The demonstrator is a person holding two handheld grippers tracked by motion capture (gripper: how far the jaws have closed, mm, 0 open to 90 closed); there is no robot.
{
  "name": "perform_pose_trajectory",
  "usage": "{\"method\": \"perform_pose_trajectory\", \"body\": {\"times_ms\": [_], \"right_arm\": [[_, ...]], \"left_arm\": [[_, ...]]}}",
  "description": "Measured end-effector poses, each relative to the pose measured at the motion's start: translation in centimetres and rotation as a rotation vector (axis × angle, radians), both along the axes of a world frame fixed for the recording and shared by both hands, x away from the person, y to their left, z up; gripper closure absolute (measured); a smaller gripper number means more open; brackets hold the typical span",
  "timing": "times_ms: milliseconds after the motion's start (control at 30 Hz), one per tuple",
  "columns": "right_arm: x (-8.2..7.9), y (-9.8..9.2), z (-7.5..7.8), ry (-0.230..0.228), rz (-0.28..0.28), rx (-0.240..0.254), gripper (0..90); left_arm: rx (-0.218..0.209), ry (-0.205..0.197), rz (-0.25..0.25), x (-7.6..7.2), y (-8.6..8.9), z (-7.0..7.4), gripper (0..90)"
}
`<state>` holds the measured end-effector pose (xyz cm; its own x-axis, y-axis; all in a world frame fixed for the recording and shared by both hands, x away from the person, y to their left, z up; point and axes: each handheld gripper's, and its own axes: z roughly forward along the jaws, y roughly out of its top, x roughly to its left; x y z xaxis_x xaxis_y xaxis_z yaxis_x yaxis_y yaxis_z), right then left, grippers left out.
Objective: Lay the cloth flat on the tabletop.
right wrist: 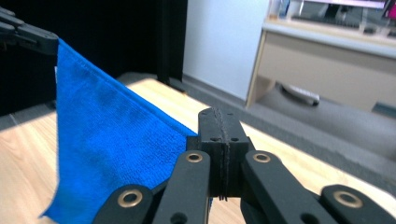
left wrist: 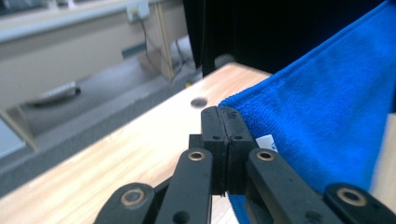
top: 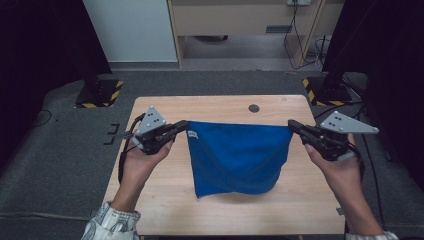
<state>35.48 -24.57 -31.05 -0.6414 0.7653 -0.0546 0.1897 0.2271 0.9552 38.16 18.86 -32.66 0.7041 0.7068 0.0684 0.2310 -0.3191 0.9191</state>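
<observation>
Blue cloth (top: 235,155) pinched at top corners by left gripper (top: 184,125) and right gripper (top: 291,125) (hanging, stretched taut); next, probably lowering flat onto table (top: 165,200).

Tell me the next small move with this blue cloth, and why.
Probably lower both hands to lay the blue cloth flat. The left claw and right claw each pinch a top corner, the top edge is taut, and the cloth hangs above the wooden table.
</observation>
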Motion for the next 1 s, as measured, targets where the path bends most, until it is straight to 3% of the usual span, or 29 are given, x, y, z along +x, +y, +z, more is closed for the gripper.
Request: {"method": "perform_pose_trajectory", "body": {"times_ms": [167,300,1000], "right_arm": [[3.1,0.7,-2.2,0.041,-0.02,-0.032,90.0],[4.9,0.9,-3.6,0.074,-0.04,-0.023,90.0],[9.2,1.0,-7.3,0.145,-0.105,-0.054,90.0]], "left_arm": [[0.009,0.043,0.024,2.2,0.1,-1.9,89.3],[0.017,0.062,0.038,3.1,0.1,-2.6,89.3],[0.027,0.137,0.095,7.9,-1.3,-6.0,89.2]]}}
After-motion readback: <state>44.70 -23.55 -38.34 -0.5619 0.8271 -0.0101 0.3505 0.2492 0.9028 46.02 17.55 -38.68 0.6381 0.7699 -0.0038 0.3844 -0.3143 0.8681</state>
